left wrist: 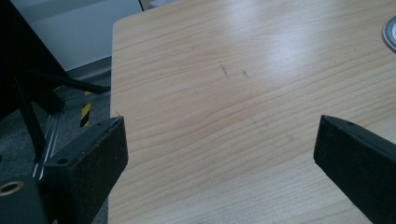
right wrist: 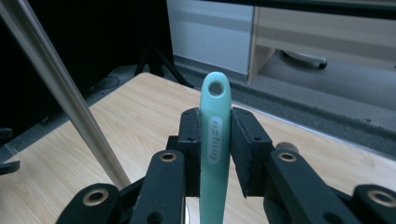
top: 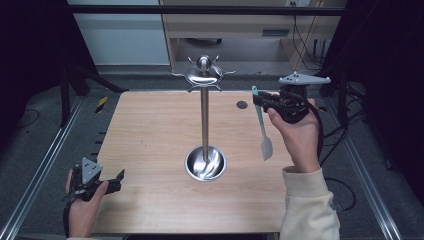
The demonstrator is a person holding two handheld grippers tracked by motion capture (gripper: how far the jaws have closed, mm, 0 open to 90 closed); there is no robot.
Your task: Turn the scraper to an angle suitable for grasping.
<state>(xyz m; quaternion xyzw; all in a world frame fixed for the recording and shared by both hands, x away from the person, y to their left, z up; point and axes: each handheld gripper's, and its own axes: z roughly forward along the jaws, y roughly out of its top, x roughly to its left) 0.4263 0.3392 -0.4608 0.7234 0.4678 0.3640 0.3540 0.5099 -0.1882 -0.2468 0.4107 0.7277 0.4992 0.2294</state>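
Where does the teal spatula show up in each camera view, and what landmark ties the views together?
High view: the teal spatula hangs right of centre, handle up in the right gripper, blade down over the table.
Right gripper view: its handle stands in the centre, clamped between the black jaws.
Left gripper view: bare tabletop between open jaws.
Shared landmark: the metal stand's pole, at far left in the right gripper view.

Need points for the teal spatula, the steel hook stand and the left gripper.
teal spatula (right wrist: 215,140), right gripper view, on the handle between the fingers.
steel hook stand (top: 204,120), high view, on the upright pole.
left gripper (top: 119,180), high view, midway between its open fingertips.
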